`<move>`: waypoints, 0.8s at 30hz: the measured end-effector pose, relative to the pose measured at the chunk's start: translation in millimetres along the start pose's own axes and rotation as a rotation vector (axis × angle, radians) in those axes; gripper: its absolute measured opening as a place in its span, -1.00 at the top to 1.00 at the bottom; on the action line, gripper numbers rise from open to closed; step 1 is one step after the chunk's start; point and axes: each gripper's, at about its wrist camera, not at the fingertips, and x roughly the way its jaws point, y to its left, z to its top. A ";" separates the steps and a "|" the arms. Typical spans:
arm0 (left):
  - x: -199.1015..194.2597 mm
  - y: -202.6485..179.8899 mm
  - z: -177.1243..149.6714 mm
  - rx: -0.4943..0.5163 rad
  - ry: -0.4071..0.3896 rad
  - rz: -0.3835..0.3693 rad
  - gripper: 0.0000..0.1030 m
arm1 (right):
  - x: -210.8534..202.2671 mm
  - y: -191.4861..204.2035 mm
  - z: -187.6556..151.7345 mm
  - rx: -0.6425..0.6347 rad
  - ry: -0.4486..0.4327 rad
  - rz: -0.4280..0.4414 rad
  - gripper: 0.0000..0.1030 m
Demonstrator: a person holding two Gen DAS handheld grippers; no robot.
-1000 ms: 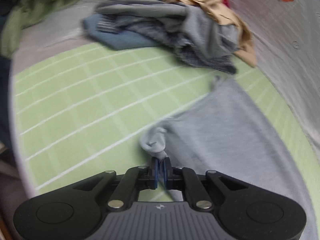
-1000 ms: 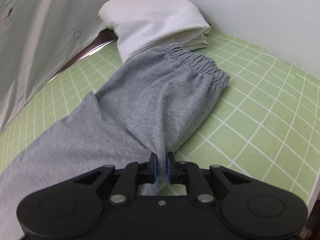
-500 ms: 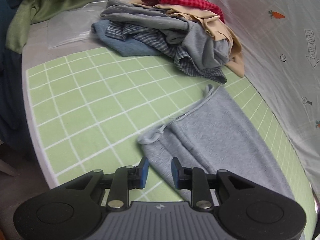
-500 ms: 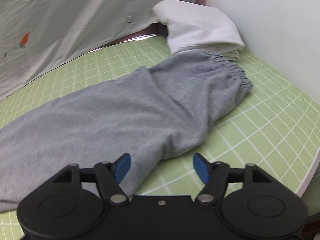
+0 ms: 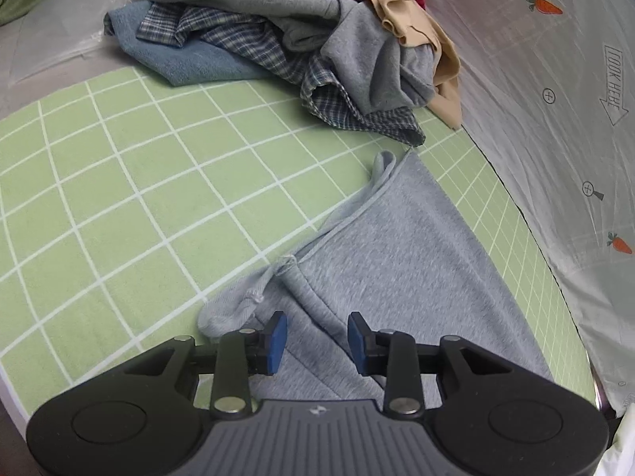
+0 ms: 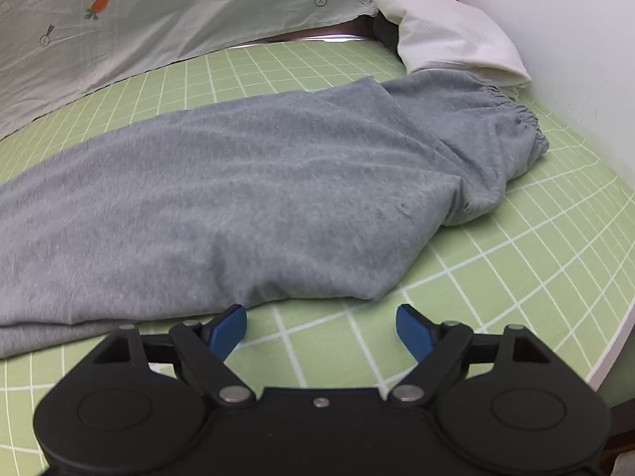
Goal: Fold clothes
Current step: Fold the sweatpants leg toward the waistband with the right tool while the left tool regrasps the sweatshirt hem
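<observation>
Green grid mat — 1 grey sweatpants, 2 grippers (both opening, released): left gripper, right gripper.

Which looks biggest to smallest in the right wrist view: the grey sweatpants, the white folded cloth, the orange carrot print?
1. grey sweatpants
2. white folded cloth
3. orange carrot print
The pants lie nearest the camera, which exaggerates their lead.

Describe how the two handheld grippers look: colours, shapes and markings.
Both the left gripper and the right gripper are matt black, with two round housings, silver pivot screws and blue pads on the jaws. The left has a ribbed grey centre plate with a small logo.
</observation>
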 end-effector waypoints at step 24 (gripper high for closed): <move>6.4 -18.7 26.1 0.008 0.001 -0.046 0.97 | 7.3 -0.4 14.2 0.093 0.010 -0.112 -0.54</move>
